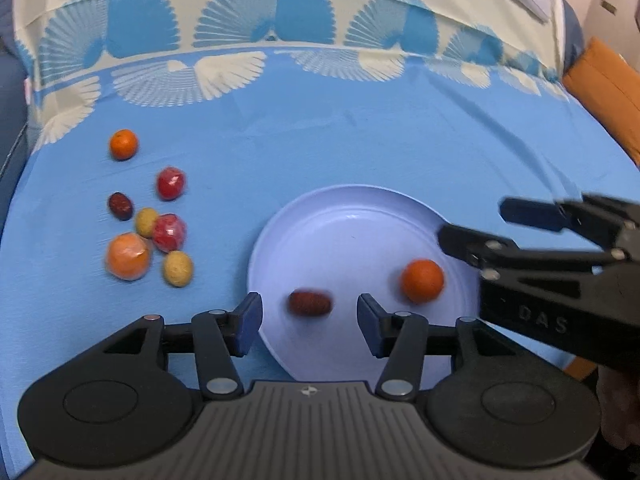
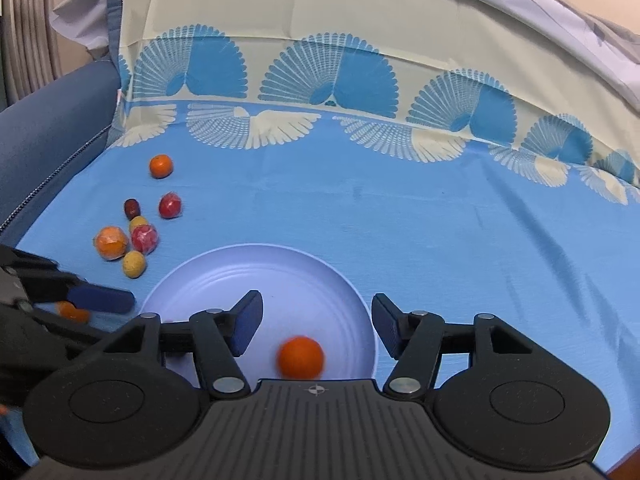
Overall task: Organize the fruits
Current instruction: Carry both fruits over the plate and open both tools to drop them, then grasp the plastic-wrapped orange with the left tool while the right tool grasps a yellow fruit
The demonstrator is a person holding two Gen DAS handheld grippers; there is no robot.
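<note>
A pale lilac plate (image 1: 344, 224) (image 2: 256, 272) lies on the blue cloth. On it are a dark red date (image 1: 310, 303), blurred, and a small orange (image 1: 422, 281) (image 2: 301, 357). My left gripper (image 1: 310, 322) is open, its jaws either side of the date, above the plate's near edge. My right gripper (image 2: 316, 330) is open over the plate, the orange between its jaws; it also shows in the left wrist view (image 1: 472, 224). Several loose fruits lie left of the plate: oranges (image 1: 128, 256) (image 1: 123, 144), red wrapped fruits (image 1: 171, 183), yellow ones (image 1: 178, 268), a date (image 1: 120, 205).
The blue cloth with a cream fan-pattern border (image 1: 264, 28) (image 2: 328, 80) covers the surface. A dark blue upholstered edge (image 2: 48, 128) runs along the left. An orange cushion (image 1: 604, 92) sits at far right.
</note>
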